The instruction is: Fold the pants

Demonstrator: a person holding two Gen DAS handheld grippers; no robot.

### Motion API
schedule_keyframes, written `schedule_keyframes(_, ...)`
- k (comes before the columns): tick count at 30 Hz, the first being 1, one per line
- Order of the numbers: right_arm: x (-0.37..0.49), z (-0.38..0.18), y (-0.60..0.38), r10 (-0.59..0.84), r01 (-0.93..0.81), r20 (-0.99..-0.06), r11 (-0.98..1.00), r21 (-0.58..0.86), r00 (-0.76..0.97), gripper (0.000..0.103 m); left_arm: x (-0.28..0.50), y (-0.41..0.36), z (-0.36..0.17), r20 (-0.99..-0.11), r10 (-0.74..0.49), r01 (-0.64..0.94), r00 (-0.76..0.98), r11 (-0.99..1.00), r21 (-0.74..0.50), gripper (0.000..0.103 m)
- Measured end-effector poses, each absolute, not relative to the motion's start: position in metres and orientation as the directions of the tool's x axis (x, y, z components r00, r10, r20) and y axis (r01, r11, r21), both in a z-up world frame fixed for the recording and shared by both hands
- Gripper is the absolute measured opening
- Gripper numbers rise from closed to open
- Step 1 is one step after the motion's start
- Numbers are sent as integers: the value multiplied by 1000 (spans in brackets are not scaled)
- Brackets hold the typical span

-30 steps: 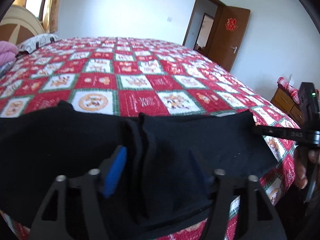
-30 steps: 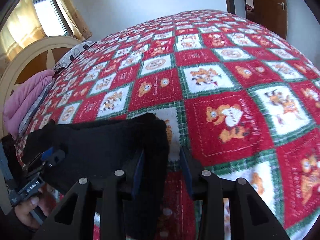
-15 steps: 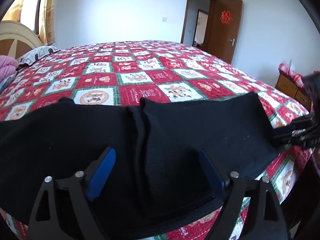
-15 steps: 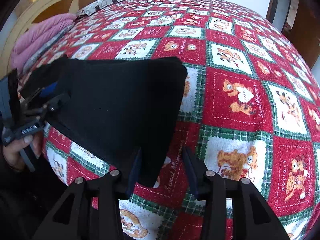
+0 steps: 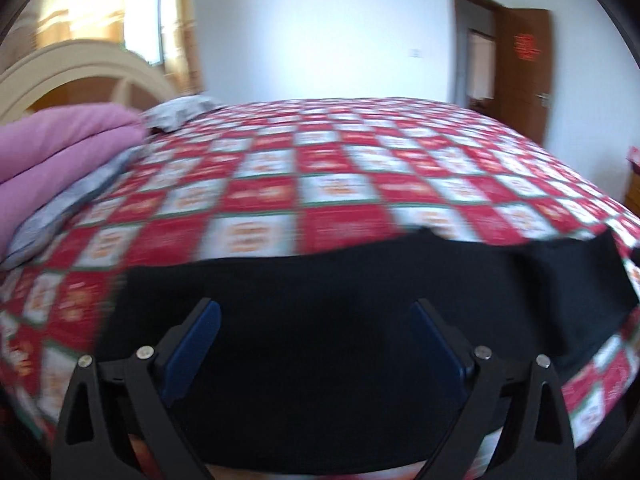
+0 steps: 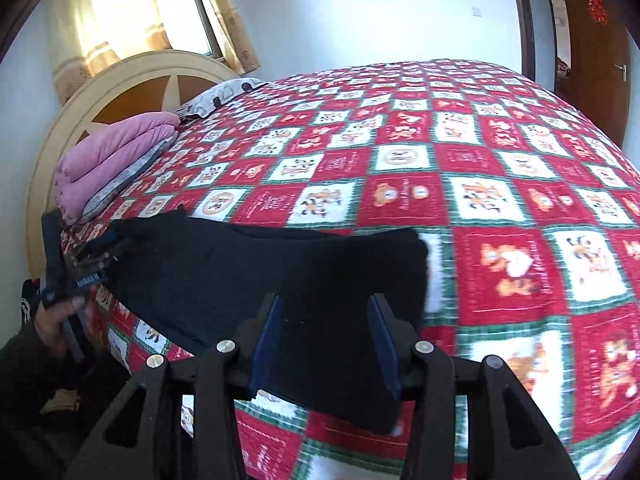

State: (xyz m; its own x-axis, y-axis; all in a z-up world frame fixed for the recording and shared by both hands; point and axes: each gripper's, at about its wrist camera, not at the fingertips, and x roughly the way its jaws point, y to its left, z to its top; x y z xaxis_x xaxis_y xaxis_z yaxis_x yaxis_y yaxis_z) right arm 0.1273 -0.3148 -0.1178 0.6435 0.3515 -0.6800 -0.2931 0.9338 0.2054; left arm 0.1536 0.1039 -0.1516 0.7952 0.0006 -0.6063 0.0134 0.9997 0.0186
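Observation:
Black pants [image 5: 340, 320] lie folded flat on the near edge of a bed with a red, white and green checked quilt [image 5: 340, 184]. My left gripper [image 5: 316, 340] is open above the pants' near left part, nothing between its blue pads. In the right wrist view the pants [image 6: 280, 272] spread left of centre. My right gripper [image 6: 324, 336] is open over their right end, empty. The left gripper also shows in the right wrist view [image 6: 84, 264] at the pants' far left end.
A folded pink blanket [image 6: 112, 160] on grey bedding lies by the cream headboard [image 6: 120, 80] at the left. A wooden door [image 6: 592, 52] stands open at the far right. The quilt [image 6: 480, 184] stretches beyond the pants.
Both grippers have opened wider and pulled back from the pants. The left view has swung left toward the headboard. The pants lie flat on the bed.

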Motion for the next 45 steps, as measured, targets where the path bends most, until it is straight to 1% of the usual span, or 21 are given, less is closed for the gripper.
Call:
schedule_keyframes(1,127,-119,-313,353,-294,-678,933,206,645,47,154,130,-152,-611,34,-33,791,999,14,98)
schedule_keyframes(5,132,-128,-310,362,-283,-677,931,230,641,47,157,197,-152,-624,93,-140,776,990,-28,98)
schedule_keyframes(7,134,-133,-311,349,-265,-680,937,230,645,47,162,218,-158,-642,94,-169,761,984,-56,98)
schedule_keyframes(10,136,-137,-315,348,-242,-681,938,250,644,47,168,240,-168,-664,51,-190,746,972,-139,96)
schedule_keyframes(14,137,-139,-319,338,-219,-680,941,258,651,47,176,242,-183,-679,-37,-157,734,962,-222,82)
schedule_keyframes(15,138,-141,-319,332,-212,-684,943,257,650,47,177,240,-185,-677,-50,-149,735,961,-233,81)
schedule_keyframes(16,139,-143,-319,327,-208,-687,945,253,649,47,178,239,-186,-676,-61,-143,735,960,-241,77)
schedule_keyframes(17,139,-145,-318,320,-206,-691,947,246,648,47,179,237,-188,-675,-69,-136,735,959,-247,76)
schedule_keyframes(21,137,-148,-307,271,-219,-705,961,167,656,47,182,234,-189,-674,-69,-124,735,964,-233,76)
schedule_keyframes(22,137,-149,-304,263,-224,-707,963,150,656,47,183,233,-190,-678,-70,-121,732,966,-230,78)
schedule_keyframes(23,136,-151,-301,254,-229,-710,964,132,657,47,185,231,-191,-689,-76,-118,721,966,-231,86)
schedule_keyframes(26,137,-154,-300,251,-231,-715,964,128,653,47,192,220,-192,-716,-39,-116,697,979,-167,93)
schedule_keyframes(31,137,-154,-302,242,-217,-714,968,128,657,47,195,219,-192,-728,-28,-142,685,975,-170,95)
schedule_keyframes(33,136,-154,-301,239,-216,-715,968,125,657,47,193,217,-190,-722,-21,-134,692,979,-157,85)
schedule_keyframes(34,136,-154,-301,237,-217,-715,969,122,658,47,190,216,-188,-713,-18,-126,701,981,-149,69)
schedule_keyframes(35,136,-154,-300,234,-217,-714,969,117,660,47,187,214,-186,-704,-31,-103,709,984,-146,54)
schedule_keyframes(36,136,-154,-300,231,-216,-714,970,114,661,47,185,211,-185,-702,-36,-91,711,986,-142,50)
schedule_keyframes(37,136,-155,-299,229,-216,-714,970,110,662,47,183,208,-184,-702,-48,-78,711,986,-147,35)
schedule_keyframes(38,135,-155,-299,225,-215,-713,971,106,664,47,183,206,-183,-699,-81,-53,710,984,-169,25)
schedule_keyframes(42,135,-155,-299,224,-215,-713,971,104,665,47,184,201,-180,-696,-83,-53,713,984,-172,21)
schedule_keyframes(45,135,-155,-299,225,-215,-712,971,106,665,47,181,206,-173,-680,-107,-65,725,973,-223,20)
